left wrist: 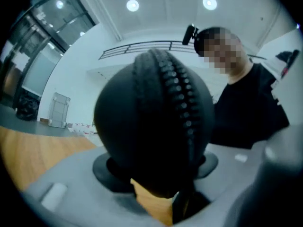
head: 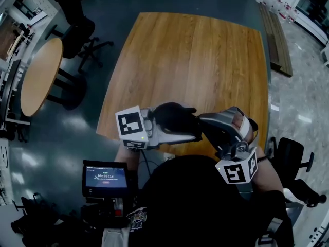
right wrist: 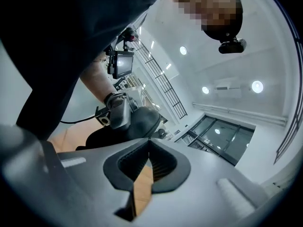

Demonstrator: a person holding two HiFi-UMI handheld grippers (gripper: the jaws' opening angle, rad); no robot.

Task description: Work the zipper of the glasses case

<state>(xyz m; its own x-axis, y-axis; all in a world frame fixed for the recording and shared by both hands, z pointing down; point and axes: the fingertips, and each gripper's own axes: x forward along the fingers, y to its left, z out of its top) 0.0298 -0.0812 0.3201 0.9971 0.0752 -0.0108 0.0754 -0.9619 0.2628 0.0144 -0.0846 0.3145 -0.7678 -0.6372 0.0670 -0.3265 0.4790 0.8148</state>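
The black glasses case (head: 172,116) is held off the wooden table (head: 195,60), close in front of the person. My left gripper (head: 177,126) is shut on it. In the left gripper view the case (left wrist: 142,126) fills the space between both pads, and its closed zipper (left wrist: 177,93) runs up the front. My right gripper (head: 203,121) comes in from the right, jaws shut. In the right gripper view its tips (right wrist: 149,140) meet just below the case (right wrist: 139,122). Whether a zipper pull is pinched between them cannot be seen.
A round wooden table (head: 38,76) and a black office chair (head: 77,35) stand to the left on the dark floor. A small monitor (head: 105,178) sits by the person's left side. Another black chair (head: 288,156) is at the right.
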